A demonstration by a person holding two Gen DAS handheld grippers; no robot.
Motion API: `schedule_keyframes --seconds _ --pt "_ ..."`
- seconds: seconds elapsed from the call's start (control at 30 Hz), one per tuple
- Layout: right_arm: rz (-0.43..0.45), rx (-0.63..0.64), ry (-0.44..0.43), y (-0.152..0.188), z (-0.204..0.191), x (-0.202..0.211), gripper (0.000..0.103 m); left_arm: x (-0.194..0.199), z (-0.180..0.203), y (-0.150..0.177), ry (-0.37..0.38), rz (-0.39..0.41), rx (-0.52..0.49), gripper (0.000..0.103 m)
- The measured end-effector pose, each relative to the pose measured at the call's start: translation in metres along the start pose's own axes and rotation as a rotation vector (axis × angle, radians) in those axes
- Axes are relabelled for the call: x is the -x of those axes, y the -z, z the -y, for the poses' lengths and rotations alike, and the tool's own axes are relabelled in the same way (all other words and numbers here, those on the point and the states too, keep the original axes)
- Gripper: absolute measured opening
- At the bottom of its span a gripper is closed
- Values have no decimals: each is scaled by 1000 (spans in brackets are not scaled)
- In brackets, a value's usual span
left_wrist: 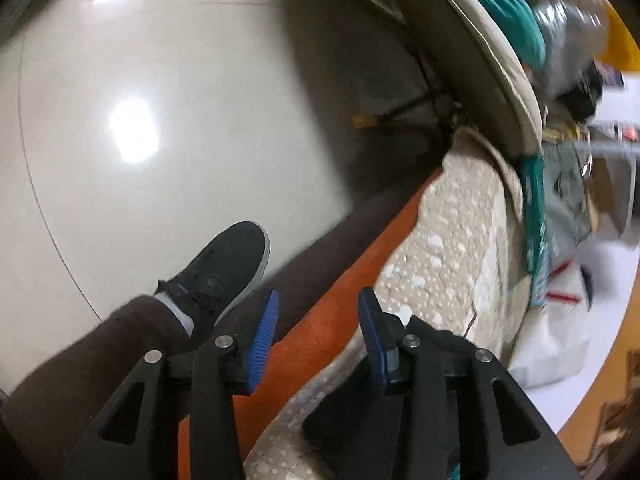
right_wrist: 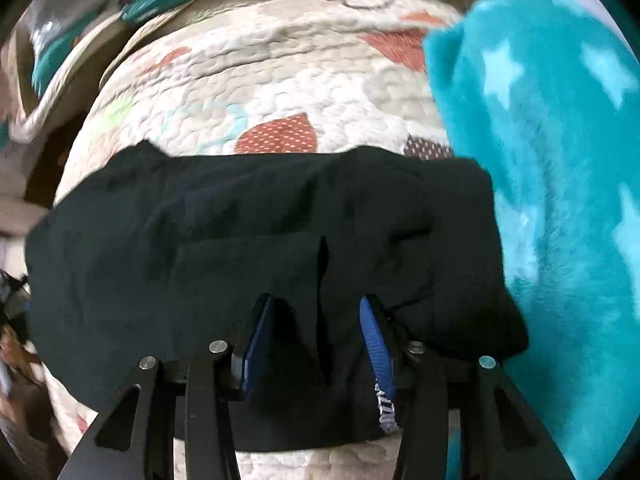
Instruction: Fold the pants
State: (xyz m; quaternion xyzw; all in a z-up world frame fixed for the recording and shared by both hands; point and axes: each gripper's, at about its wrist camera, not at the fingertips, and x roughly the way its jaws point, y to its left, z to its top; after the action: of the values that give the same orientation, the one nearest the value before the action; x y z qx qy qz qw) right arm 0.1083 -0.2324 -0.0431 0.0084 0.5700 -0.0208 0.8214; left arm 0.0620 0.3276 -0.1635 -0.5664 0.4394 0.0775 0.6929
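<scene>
Black pants [right_wrist: 240,232] lie folded in a wide bundle across a patterned quilt [right_wrist: 260,80] on the bed. My right gripper [right_wrist: 316,320] is open and sits low over the near edge of the pants, its blue pads [right_wrist: 376,340] on either side of a fabric fold. My left gripper [left_wrist: 318,320] is open and empty, held off the bed's edge and pointing along it toward the floor. A small bit of black cloth [left_wrist: 432,332] shows just behind its right finger.
A teal star-print blanket [right_wrist: 552,160] lies right of the pants. The bed edge has an orange side [left_wrist: 360,280]. My foot in a black shoe [left_wrist: 224,276] stands on glossy tile floor [left_wrist: 160,80]. Bags and clutter [left_wrist: 560,160] pile at the bed's far end.
</scene>
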Motion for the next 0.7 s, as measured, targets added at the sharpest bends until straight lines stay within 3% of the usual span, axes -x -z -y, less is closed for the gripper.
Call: schedule_keyframes --seconds 0.27,0.5,0.6,0.7 --pt "114 200 5 -2 -78 35 60 16 15 15 60 15 -89 43" --pt "101 333 -46 -6 -141 14 63 25 45 37 -15 50 -296 48" --pt "85 384 -88 -6 -164 8 63 25 41 42 -1 35 -280 49" --pt "96 492 -129 -11 -198 8 63 28 26 47 68 1 -209 50"
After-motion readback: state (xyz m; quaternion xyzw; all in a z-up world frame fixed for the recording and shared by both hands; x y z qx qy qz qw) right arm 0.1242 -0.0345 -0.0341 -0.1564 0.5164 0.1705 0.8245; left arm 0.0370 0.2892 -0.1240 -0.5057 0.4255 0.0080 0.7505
